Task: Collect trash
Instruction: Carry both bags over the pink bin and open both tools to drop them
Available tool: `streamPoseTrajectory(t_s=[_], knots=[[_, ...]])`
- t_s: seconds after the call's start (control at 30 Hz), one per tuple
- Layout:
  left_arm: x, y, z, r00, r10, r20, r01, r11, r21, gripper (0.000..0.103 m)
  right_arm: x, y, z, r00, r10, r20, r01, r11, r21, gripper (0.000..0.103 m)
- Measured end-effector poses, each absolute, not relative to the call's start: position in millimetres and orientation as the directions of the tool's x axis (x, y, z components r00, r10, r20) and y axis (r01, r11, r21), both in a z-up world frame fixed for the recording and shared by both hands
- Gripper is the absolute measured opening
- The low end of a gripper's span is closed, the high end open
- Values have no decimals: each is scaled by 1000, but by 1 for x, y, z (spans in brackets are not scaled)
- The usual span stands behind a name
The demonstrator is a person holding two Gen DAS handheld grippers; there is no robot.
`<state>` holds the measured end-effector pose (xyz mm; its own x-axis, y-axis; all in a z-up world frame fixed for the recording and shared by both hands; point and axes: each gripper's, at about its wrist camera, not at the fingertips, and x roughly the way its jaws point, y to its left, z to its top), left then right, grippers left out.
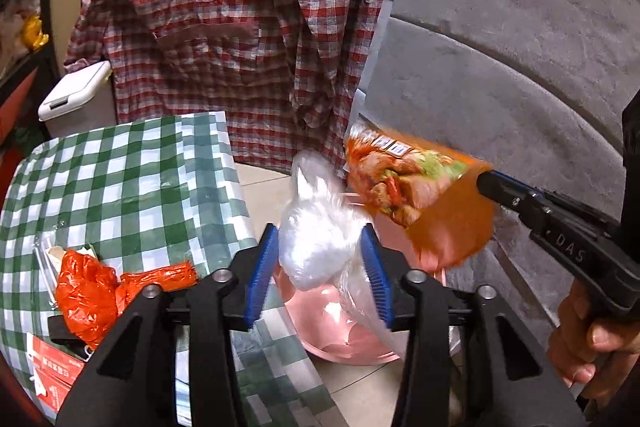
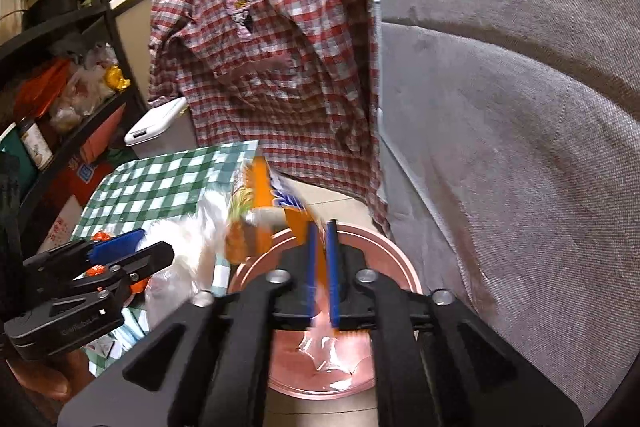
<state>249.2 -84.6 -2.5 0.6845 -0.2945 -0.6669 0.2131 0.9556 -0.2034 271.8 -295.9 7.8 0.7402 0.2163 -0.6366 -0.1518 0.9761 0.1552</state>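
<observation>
My left gripper (image 1: 320, 259) is shut on a crumpled clear plastic bag (image 1: 316, 227) and holds it over a pink bin (image 1: 340, 339) on the floor. My right gripper (image 2: 322, 267) is shut on an orange snack wrapper (image 2: 260, 211) above the same pink bin (image 2: 396, 259); the wrapper also shows in the left wrist view (image 1: 416, 195), blurred. The right gripper shows in the left wrist view (image 1: 486, 183), the left gripper in the right wrist view (image 2: 120, 247). An orange plastic bag (image 1: 88, 299) and a red packet (image 1: 52, 371) lie on the green checked table (image 1: 132, 179).
A red plaid shirt (image 1: 240, 27) hangs behind the bin. A grey sofa (image 1: 520, 47) stands at the right. A white lidded bin (image 1: 76, 95) stands beyond the table. Cluttered black shelves (image 2: 60, 87) are at the left. The floor (image 1: 260, 187) is tiled.
</observation>
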Motion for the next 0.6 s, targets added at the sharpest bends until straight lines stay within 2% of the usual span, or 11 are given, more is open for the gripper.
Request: streamPoseTrajectory(t_s=[0.03,0.1,0.43,0.6], knots=[[249,-84,-1,689,-295,-662,209,956,-208,46,272,-298,8,742,215,-636,-145,976,161,34],[247,-81,2,694,-300,-654,209,954,-216,46,272,-301,9,745,210,-633,-130,977,171,40],[234,-62,17,725,-287,-626,190,957,-219,45,265,-286,20,756,238,-610,-159,971,181,40],[220,-37,29,750,-270,-603,184,962,-202,39,255,-264,29,773,251,-583,-194,968,160,39]])
